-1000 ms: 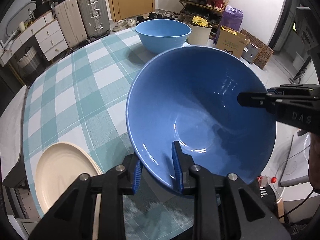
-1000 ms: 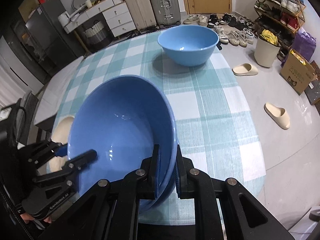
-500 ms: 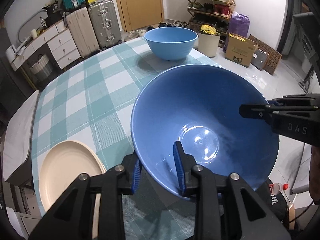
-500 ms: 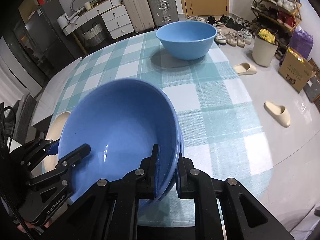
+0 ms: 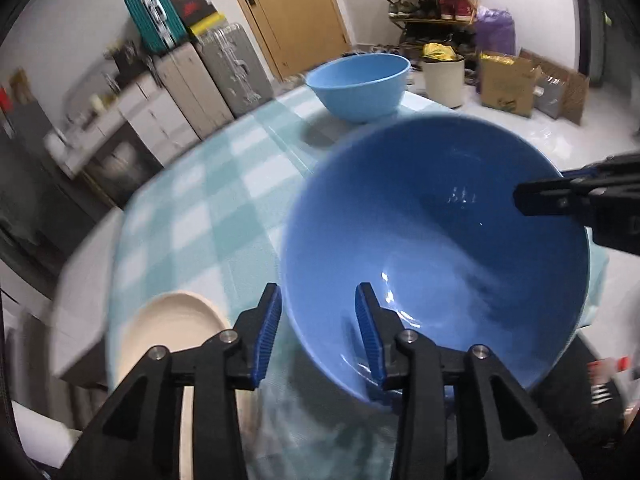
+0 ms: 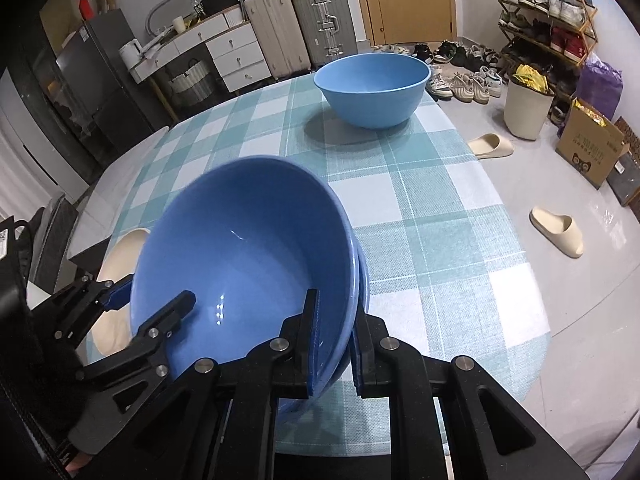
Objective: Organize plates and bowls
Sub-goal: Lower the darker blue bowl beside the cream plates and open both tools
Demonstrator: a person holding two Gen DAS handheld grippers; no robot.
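My right gripper (image 6: 332, 344) pinches the near rim of the tilted dark blue bowl (image 6: 244, 256), which sits above the table's (image 6: 420, 208) near edge. My left gripper (image 5: 318, 332) straddles the opposite rim, its jaws opening and the pads off the wall, so only the right holds it. The pale blue bowl (image 6: 372, 88) stands straight ahead at the far end.

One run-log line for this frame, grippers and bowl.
left gripper: opening, rim between pads | right gripper: shut on dark blue bowl | bowl tilted above checked tablecloth
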